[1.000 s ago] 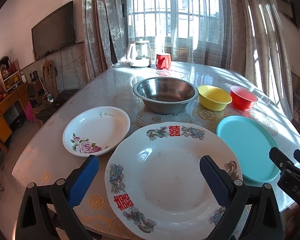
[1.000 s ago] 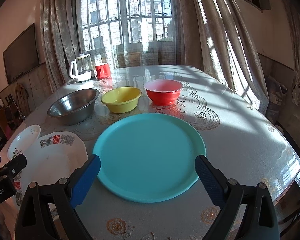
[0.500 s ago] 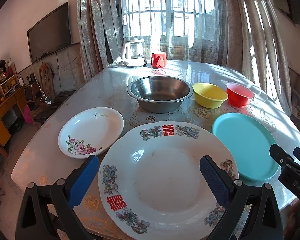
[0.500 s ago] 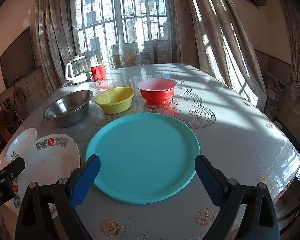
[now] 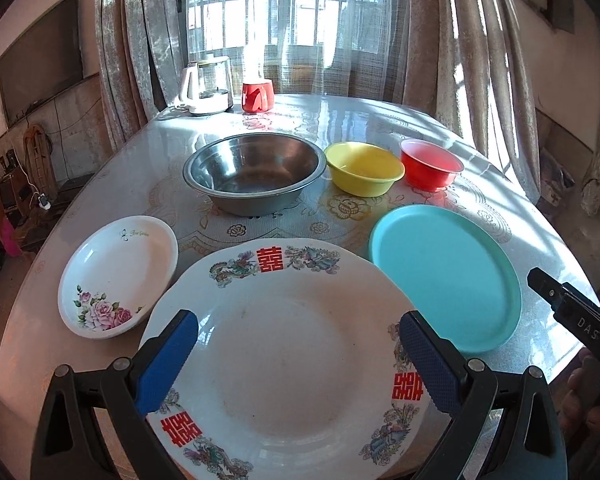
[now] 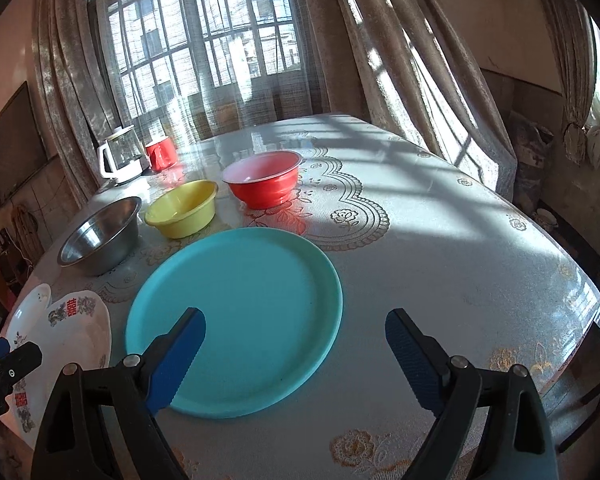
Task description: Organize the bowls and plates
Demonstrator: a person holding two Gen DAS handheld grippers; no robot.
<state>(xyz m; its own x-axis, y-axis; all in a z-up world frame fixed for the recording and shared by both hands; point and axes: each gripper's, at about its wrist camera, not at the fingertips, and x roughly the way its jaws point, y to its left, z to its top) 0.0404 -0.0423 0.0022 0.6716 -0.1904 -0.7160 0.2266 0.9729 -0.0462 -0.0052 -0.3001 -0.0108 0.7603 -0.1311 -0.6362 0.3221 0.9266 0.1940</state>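
Note:
My left gripper (image 5: 296,320) stands open just above the large white plate with red characters (image 5: 284,360), touching nothing. To its left lies a small rose-patterned plate (image 5: 116,276); to its right, a teal plate (image 5: 444,276). Behind them stand a steel bowl (image 5: 256,172), a yellow bowl (image 5: 364,168) and a red bowl (image 5: 430,164). My right gripper (image 6: 296,316) hovers over the near right edge of the teal plate (image 6: 236,320). Its jaws are closing slightly but still wide, and the pads press on nothing.
A white kettle (image 5: 206,88) and a red mug (image 5: 257,96) stand at the table's far end by the curtained window. The patterned tabletop (image 6: 440,260) stretches bare to the right of the teal plate. A dark chair (image 6: 596,396) sits past the right edge.
The right gripper has slid right and rolled, so the teal plate now lies left of centre in its view. The left gripper has shifted a little over the large white plate.

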